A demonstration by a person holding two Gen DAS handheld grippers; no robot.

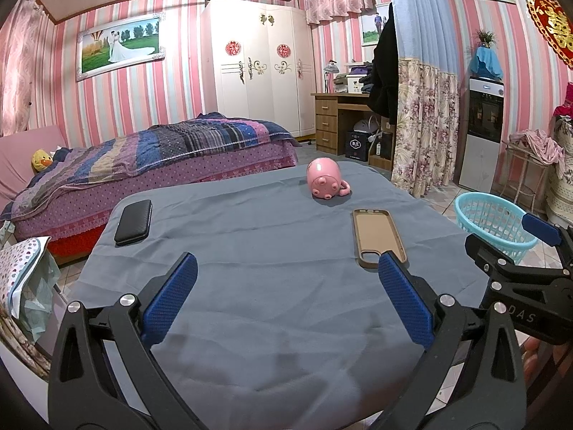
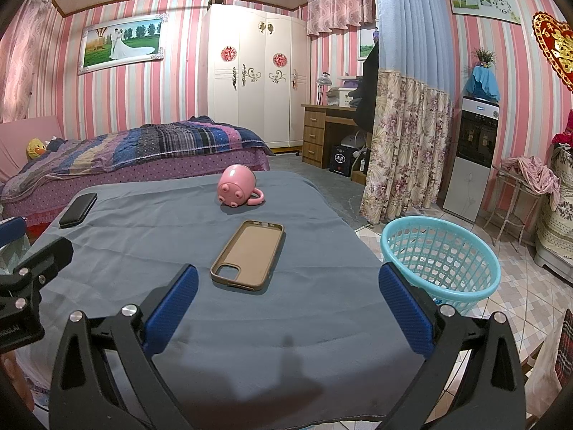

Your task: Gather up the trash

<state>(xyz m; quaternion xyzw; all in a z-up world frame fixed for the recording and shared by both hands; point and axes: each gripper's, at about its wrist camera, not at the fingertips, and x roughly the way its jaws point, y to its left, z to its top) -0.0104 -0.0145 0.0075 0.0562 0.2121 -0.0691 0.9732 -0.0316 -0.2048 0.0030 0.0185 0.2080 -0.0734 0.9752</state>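
A table under a grey-blue cloth carries a pink mug lying on its side, a brown phone case face up, and a black pouch at the far left corner. On the floor off the table's right edge stands a teal plastic basket. My left gripper is open over the near cloth, holding nothing. Beside it my right gripper is open and empty, just short of the phone case.
A bed with a striped quilt lies beyond the table on the left. A wooden desk, a floral curtain and a water dispenser stand at the back right. A dotted bag hangs off the table's left side.
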